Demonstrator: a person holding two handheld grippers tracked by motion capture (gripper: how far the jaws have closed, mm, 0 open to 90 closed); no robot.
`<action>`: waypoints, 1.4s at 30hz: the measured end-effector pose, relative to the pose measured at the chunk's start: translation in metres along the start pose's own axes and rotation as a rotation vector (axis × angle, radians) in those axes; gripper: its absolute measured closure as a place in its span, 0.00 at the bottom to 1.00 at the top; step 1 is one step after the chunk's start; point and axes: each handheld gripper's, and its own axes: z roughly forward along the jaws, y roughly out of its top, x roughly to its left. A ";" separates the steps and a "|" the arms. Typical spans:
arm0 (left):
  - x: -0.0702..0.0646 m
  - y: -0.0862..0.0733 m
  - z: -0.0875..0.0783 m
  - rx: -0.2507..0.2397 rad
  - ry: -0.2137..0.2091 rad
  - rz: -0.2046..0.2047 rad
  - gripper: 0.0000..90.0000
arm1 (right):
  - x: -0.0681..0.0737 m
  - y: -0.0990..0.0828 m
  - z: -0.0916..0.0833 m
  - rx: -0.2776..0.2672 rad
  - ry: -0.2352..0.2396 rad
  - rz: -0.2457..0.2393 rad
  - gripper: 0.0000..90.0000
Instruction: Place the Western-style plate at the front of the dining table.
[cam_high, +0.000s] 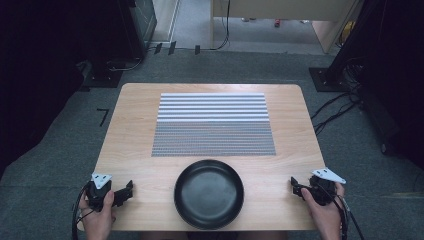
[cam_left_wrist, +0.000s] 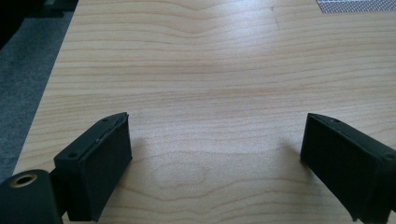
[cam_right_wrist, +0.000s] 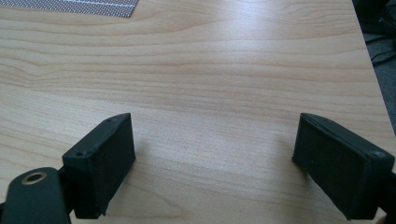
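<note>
From the high view, a light wooden table (cam_high: 135, 150) stood on grey carpet, and a black round pan (cam_high: 209, 194) sat at the middle of its near edge. Just beyond the pan lay a striped mat (cam_high: 213, 125), its far half in broad white and grey bands and its near half in a fine grey weave. The left gripper (cam_high: 126, 192) rested at the near left corner of the table, held by the person's left hand (cam_high: 97, 217), its jaws pointing right toward the pan. The right gripper (cam_high: 296, 187) sat at the near right corner in the right hand (cam_high: 325, 212), jaws pointing left toward the pan. The pan lay between the two grippers, well apart from each, touched by neither. A grey three-cornered plate topped each gripper, and cables trailed off the near edge.

In the left gripper view, the left gripper (cam_left_wrist: 215, 158) had its two black jaws spread wide, with bare wood grain between them. A corner of the striped mat (cam_left_wrist: 359, 4) showed at the far right, and grey carpet (cam_left_wrist: 28, 70) ran along the left edge of the table.

In the right gripper view, the right gripper (cam_right_wrist: 215, 161) likewise had its jaws spread wide, with nothing between them but tabletop. An edge of the mat (cam_right_wrist: 74, 6) showed at the far left, and dark floor with cables lay past the table's right edge.
</note>
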 end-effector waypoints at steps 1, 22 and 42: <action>0.000 0.000 0.000 0.006 0.001 -0.001 0.09 | 0.000 0.000 0.000 -0.002 -0.002 0.002 0.15; -0.026 0.015 -0.018 -0.050 -0.071 -0.005 0.09 | 0.013 0.012 -0.021 -0.071 0.025 0.082 0.18; -0.060 0.022 -0.031 -0.076 -0.183 0.010 0.10 | 0.053 0.023 -0.030 -0.097 0.105 0.062 0.18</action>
